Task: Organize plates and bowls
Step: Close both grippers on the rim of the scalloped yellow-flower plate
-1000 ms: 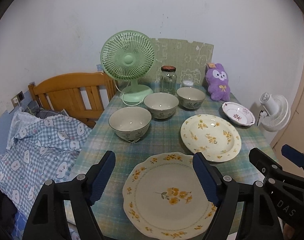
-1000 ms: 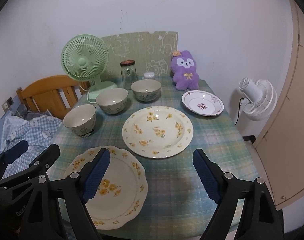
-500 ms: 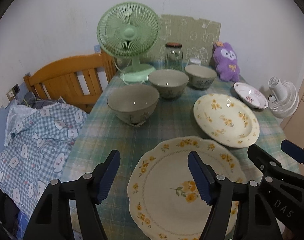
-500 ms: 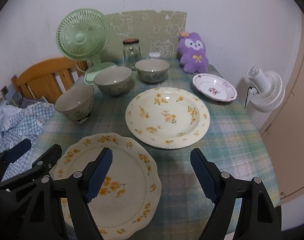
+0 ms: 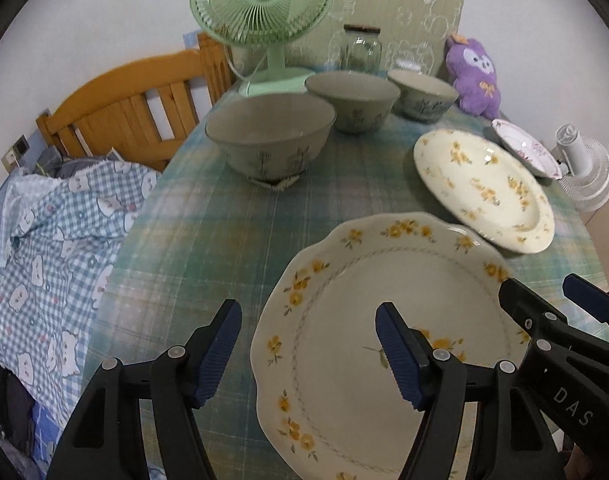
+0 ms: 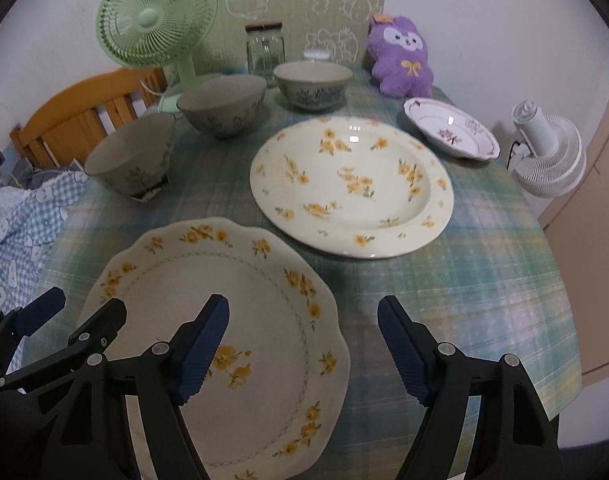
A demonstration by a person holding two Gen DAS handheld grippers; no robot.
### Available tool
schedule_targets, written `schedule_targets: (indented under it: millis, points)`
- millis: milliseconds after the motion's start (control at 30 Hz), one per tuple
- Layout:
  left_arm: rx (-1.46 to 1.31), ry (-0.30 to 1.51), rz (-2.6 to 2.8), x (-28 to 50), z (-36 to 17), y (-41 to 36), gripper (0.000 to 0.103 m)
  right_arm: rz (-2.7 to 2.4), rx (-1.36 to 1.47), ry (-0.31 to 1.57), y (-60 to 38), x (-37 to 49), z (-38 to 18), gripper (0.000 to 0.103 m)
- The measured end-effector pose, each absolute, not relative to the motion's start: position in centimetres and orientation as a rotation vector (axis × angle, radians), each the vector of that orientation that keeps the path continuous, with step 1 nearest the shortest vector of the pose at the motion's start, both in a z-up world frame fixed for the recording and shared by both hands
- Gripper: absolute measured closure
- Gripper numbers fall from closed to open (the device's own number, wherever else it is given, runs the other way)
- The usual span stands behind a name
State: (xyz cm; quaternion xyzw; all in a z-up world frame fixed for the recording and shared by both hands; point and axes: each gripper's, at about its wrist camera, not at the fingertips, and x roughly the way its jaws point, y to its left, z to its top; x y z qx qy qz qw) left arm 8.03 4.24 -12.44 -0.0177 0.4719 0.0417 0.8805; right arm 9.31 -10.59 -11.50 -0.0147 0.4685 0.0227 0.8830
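Both grippers low over the near scalloped plate, nothing held yet.

In the left wrist view, your left gripper (image 5: 308, 344) stands roughly 2/3 open and empty, its jaws having just been closing; they straddle the left rim of the scalloped plate (image 5: 344, 360) at the table's near edge, so settle that rim squarely between the pads before you squeeze. In the right wrist view, your right gripper (image 6: 302, 346) is wide and empty, jaws likewise just closing a little, bracketing the same plate's right rim. Beyond lie the round flowered plate (image 6: 352, 188), the small red-patterned plate (image 6: 450, 132) far right, and 3 bowls (image 6: 130, 160) along the left. Lift level, I'd judge, and keep clear of the round plate's edge.
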Motion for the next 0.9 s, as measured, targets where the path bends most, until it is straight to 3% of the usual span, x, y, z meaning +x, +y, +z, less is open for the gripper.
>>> schedule_targets:
  millis: [333,533,700,900]
  points:
    - [-0.051,1.063,0.057,9.3,-14.7,4.8,0.038,0.002,-0.022,1.076,-10.3,10.3,-14.3,0.029]
    - [-0.024,1.082,0.027,10.0,-15.3,5.0,0.048,-0.038,-0.006,1.131,-10.4,10.8,-15.4,0.036]
    - [-0.007,1.106,-0.011,10.4,-15.7,5.4,0.050,-0.061,0.022,1.158,-10.7,11.1,-16.0,0.047]
    - [-0.003,1.120,-0.033,10.6,-15.8,5.5,0.052,-0.094,0.036,1.151,-10.7,11.0,-16.1,0.047]
